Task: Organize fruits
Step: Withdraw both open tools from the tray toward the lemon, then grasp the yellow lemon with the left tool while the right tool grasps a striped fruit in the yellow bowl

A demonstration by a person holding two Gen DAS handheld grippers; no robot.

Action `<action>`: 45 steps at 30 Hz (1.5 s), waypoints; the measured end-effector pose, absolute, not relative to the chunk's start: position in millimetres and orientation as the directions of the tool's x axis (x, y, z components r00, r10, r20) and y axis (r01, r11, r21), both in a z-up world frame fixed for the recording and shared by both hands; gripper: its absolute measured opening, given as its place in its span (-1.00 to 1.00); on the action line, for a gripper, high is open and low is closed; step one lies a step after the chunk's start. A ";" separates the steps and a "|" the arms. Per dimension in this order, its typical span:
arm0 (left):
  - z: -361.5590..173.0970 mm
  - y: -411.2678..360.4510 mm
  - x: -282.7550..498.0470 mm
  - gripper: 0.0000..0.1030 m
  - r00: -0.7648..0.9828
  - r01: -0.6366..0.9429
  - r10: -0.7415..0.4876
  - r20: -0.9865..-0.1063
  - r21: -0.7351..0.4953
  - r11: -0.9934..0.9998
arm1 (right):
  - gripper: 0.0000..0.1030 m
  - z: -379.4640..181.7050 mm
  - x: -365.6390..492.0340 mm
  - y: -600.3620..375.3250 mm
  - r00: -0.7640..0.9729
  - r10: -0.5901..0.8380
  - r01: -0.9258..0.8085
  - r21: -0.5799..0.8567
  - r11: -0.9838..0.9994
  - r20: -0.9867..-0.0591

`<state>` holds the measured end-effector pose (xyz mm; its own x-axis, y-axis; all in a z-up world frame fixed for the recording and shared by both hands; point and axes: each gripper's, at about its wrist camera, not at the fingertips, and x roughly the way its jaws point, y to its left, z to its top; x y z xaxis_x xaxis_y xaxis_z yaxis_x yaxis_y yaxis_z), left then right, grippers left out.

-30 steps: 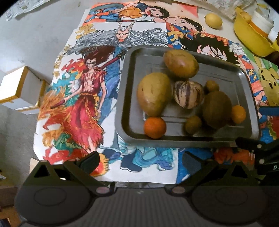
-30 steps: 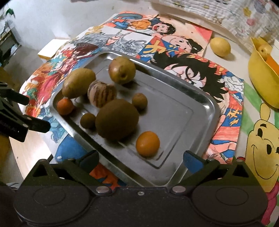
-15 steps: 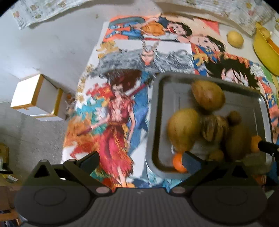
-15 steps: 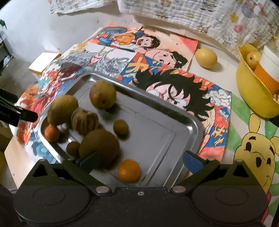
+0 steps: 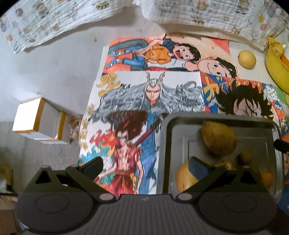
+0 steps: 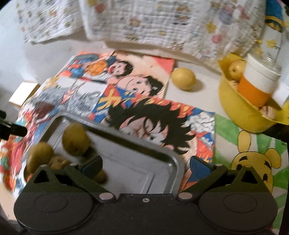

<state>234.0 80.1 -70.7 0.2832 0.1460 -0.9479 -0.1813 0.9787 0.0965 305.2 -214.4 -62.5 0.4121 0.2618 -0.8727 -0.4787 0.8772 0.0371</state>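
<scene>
A steel tray point(image 5: 164, 137) point(image 6: 173, 159) lies on cartoon posters and holds several fruits: a brownish-green mango point(image 5: 218, 139) point(image 6: 75, 141), a second yellow-green fruit point(image 5: 182, 179) point(image 6: 38, 155), small brown ones and an orange point(image 5: 266, 178). A lone lemon point(image 5: 246, 59) point(image 6: 183, 78) rests on the table beyond the posters. My left gripper point(image 5: 144, 167) is open above the tray's left rim, nothing between its fingers. My right gripper point(image 6: 145, 167) is open over the tray's near right part, also holding nothing.
A yellow bowl point(image 6: 240, 112) point(image 5: 274, 66) with fruit and an orange-and-white cup point(image 6: 256, 83) stands at the right. Patterned cloth point(image 5: 207, 16) lies along the back. A white and yellow box point(image 5: 36, 121) sits left of the table edge.
Both grippers have pulled back and tilted up, so the tray has slid low in each view and the far cloth and bowl have come into sight. Both stay open.
</scene>
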 end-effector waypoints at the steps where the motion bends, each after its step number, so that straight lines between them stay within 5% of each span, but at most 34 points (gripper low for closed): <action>1: -70.8 80.5 238.3 0.99 0.285 -0.177 0.145 -0.948 0.096 0.979 | 0.99 -62.3 307.8 -215.6 0.421 0.257 -0.463 0.038 0.886 -0.870; 27: -96.9 96.0 281.9 0.99 0.344 -0.185 0.048 -0.938 -0.018 0.983 | 0.99 -65.0 333.6 -201.5 0.506 0.227 -0.351 0.042 0.935 -0.832; 45: -106.4 43.1 377.3 0.99 0.438 0.091 -0.116 -0.892 -0.084 0.992 | 0.99 -60.9 343.2 -225.6 0.546 0.121 -0.195 0.015 0.981 -0.829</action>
